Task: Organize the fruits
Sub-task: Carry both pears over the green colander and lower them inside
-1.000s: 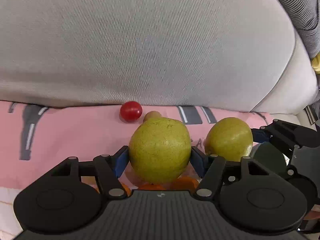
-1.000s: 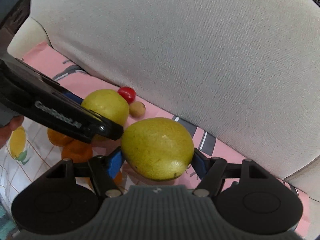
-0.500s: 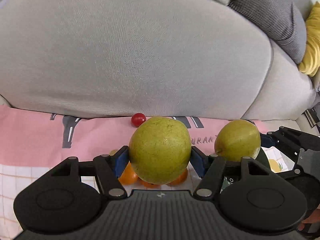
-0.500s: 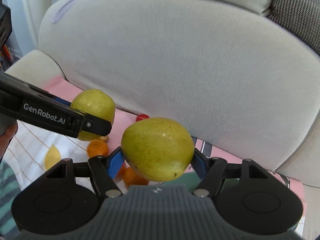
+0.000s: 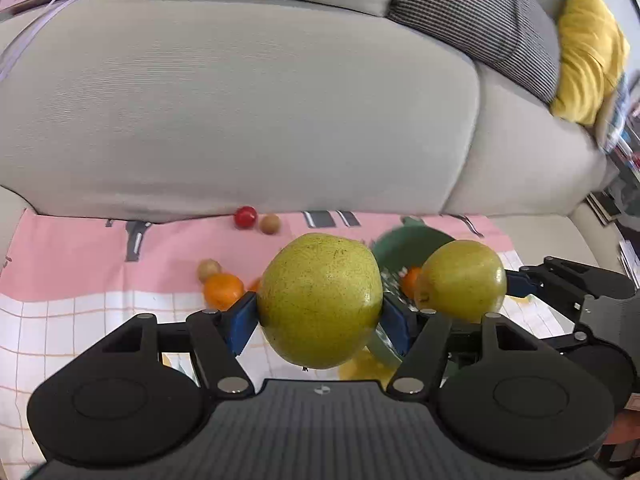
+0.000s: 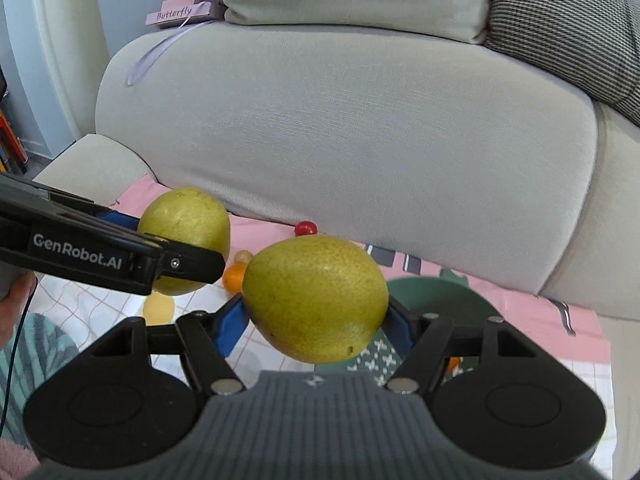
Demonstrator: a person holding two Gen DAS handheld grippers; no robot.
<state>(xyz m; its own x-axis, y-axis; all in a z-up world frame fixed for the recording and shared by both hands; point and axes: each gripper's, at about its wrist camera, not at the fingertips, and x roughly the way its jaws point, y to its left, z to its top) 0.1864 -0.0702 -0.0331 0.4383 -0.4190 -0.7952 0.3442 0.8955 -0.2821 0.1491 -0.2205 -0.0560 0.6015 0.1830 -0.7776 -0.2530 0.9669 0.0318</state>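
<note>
Both pears now higher vs a sec ago, more of the cloth showing underneath; left pear [image 5: 320, 300] clamped between blue pads of left gripper [image 5: 320, 322], off the cloth; right pear [image 6: 315, 298] likewise pinched in right gripper [image 6: 316, 326], just beside the other; green bowl [image 6: 440, 300] below/behind w/ an orange inside; loose oranges [image 5: 223, 290], cherry tomato [image 5: 245, 217] on pink cloth [image 5: 72, 248]; grey sofa cushion [image 5: 240, 100] behind.
</note>
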